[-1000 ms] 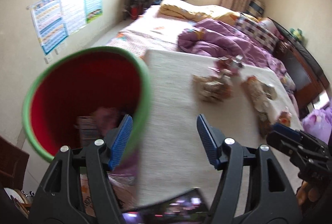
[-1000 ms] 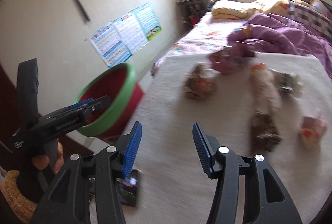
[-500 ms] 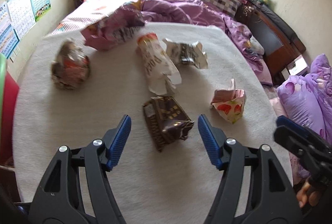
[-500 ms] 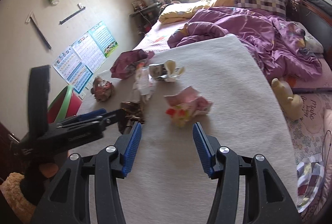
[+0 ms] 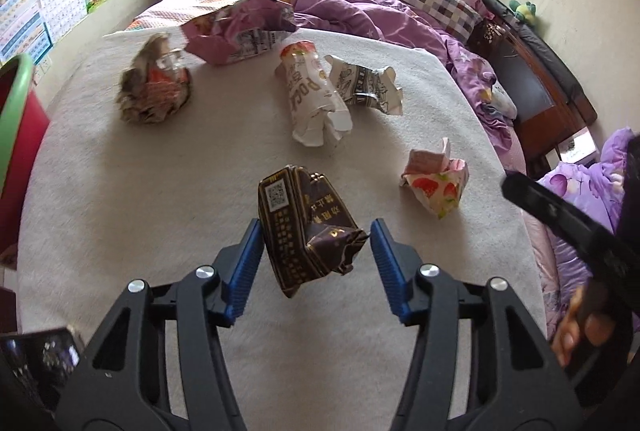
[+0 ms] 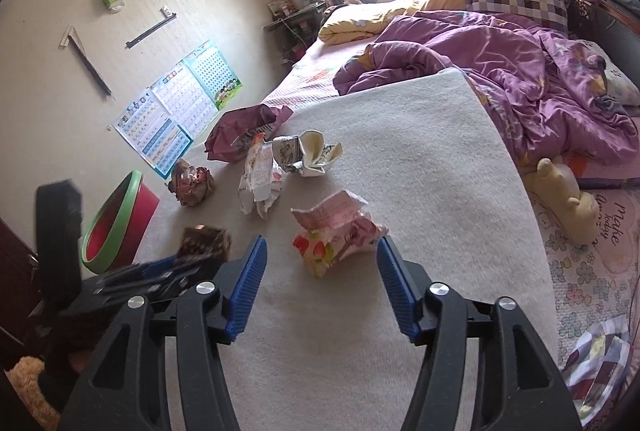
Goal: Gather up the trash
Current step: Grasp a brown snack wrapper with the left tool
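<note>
I've got the left gripper [image 5: 316, 251] closing, not yet clamped, straddling the brown wrapper [image 5: 306, 227], long axis running away from me. Right gripper [image 6: 320, 283] opening, empty, strawberry wrapper [image 6: 334, 235] just ahead.

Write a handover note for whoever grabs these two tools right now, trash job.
Left tool: open, just been closing, brown wrapper between the jaws, not pinched.
Right tool: open, just been opening, strawberry carton ahead of it.
Four more crumpled packs lie further up the white mat.
Red bin with green rim sits off the mat's left edge.
Done: none of these six collected.
Left: all six.
</note>
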`<state>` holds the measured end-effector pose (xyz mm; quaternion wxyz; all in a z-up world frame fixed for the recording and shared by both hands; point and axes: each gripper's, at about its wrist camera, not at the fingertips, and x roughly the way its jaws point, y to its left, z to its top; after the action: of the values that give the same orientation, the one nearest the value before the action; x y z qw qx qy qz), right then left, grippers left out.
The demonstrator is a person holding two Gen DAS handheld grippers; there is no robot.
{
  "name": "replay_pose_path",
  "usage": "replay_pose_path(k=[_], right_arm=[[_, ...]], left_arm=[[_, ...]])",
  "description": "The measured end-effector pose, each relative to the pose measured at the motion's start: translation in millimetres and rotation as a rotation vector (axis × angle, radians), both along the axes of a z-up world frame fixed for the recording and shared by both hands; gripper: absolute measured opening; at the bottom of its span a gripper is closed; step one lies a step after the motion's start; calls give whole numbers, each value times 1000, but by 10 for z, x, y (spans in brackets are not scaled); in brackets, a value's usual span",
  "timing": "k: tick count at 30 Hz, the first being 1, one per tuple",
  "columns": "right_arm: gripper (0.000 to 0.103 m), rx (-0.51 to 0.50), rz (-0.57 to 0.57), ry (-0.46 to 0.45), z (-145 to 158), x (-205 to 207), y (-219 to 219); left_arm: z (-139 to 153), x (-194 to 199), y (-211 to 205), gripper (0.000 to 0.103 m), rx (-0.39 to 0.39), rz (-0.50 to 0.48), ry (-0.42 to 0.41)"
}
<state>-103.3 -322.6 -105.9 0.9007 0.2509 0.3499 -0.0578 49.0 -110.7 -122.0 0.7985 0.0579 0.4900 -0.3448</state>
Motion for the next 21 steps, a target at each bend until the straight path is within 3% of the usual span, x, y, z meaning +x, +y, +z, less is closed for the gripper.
replay_pose_path(k=[9, 12, 16, 19, 21], right_arm=[[70, 5, 36, 85, -273, 382, -30], [69, 1, 44, 93, -327, 416, -2], [33, 5, 70, 96, -341, 433, 36], [24, -1, 85, 80, -305, 427, 60], [26, 5, 90, 79, -289, 427, 85]], left_arm=[[-56, -2, 280, 53, 33, 75, 16], [-98, 31, 356, 54, 35, 97, 31], [-100, 56, 415, 58, 26, 117, 35], [-113, 60, 403, 58, 27, 114, 35], [-143, 55, 394, 58, 33, 108, 41]])
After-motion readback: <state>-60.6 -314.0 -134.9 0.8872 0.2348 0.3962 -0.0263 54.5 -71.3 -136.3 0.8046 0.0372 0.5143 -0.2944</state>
